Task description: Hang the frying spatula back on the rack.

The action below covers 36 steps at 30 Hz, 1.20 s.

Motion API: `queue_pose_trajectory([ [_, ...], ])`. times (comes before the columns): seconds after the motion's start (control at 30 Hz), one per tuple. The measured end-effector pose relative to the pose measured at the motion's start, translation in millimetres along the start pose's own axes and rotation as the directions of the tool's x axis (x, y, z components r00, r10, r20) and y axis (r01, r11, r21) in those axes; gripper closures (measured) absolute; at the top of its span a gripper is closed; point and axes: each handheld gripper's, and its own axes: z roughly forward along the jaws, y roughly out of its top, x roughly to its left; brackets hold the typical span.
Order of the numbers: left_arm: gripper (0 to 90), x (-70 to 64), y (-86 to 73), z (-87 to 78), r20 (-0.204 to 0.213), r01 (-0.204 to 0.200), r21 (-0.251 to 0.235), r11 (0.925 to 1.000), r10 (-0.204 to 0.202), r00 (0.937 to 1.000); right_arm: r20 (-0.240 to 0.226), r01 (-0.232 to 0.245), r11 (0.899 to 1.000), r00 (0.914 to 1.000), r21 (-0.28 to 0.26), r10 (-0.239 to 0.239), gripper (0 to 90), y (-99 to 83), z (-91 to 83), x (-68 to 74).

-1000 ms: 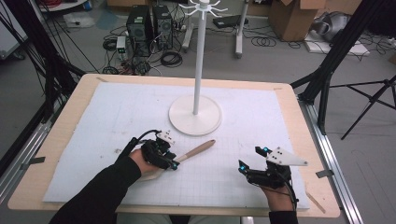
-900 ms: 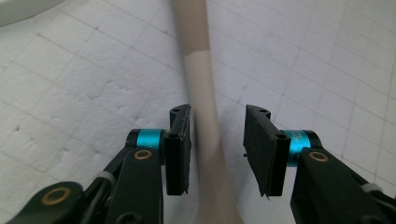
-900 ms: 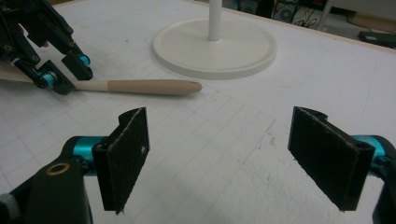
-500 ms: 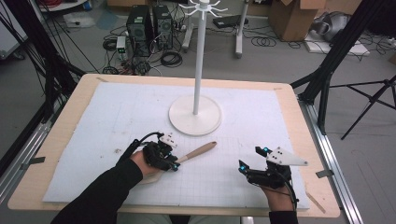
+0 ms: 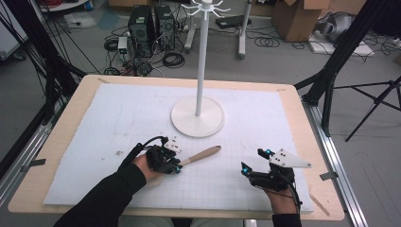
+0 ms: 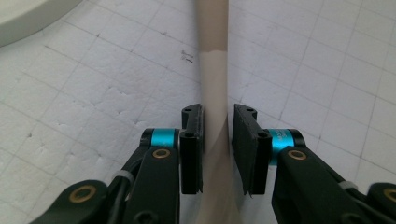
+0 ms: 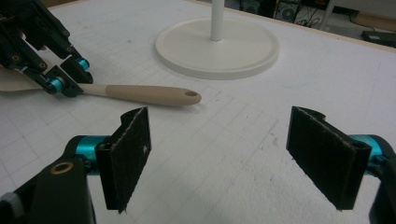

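Observation:
A spatula (image 5: pixel 203 154) with a pale wooden handle lies on the white gridded mat, handle pointing right, a hole at its end. My left gripper (image 5: pixel 176 165) is shut on its neck; in the left gripper view both pads (image 6: pixel 192 140) press the spatula (image 6: pixel 215 70) between them. In the right gripper view the spatula handle (image 7: pixel 144 94) runs out of the left gripper (image 7: pixel 70 84), and its pale blade (image 7: pixel 14 81) lies under the hand. My right gripper (image 5: pixel 252 160) rests near the front right of the mat, open (image 7: pixel 224 140), nothing between its jaws.
A white stand with a round base (image 5: pixel 197 117) and a tall pole (image 5: pixel 202 61) topped with hooks rises behind the spatula, at mid-table. The white mat (image 5: pixel 118 113) covers most of the wooden table (image 5: pixel 61 137). Tripods, cables and boxes are on the floor beyond.
The left gripper and the spatula have edged slightly right and toward the front. The right gripper has stayed put.

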Motion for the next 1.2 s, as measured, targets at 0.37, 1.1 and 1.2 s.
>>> queue_pose_trajectory([
  [0.37,77.8,-4.6,-4.0,0.4,-0.035,0.013,-0.037,0.9992,-0.014,0.9993,0.0,-0.001,1.0,1.0,-0.005,0.001,20.7,0.7,1.0,0.1],
  [1.1,77.9,-4.5,-5.2,-28.5,-0.062,0.111,-0.208,0.9718,-0.127,0.99,0.003,-0.025,1.0,0.9997,-0.017,0.025,20.7,-0.1,-2.0,-1.4],
  [1.2,77.8,-6.3,-4.4,-37.6,-0.074,0.12,-0.256,0.9591,-0.143,0.9869,0.001,-0.036,0.999,0.9994,-0.025,0.036,20.1,0.6,-0.4,-0.7],
])
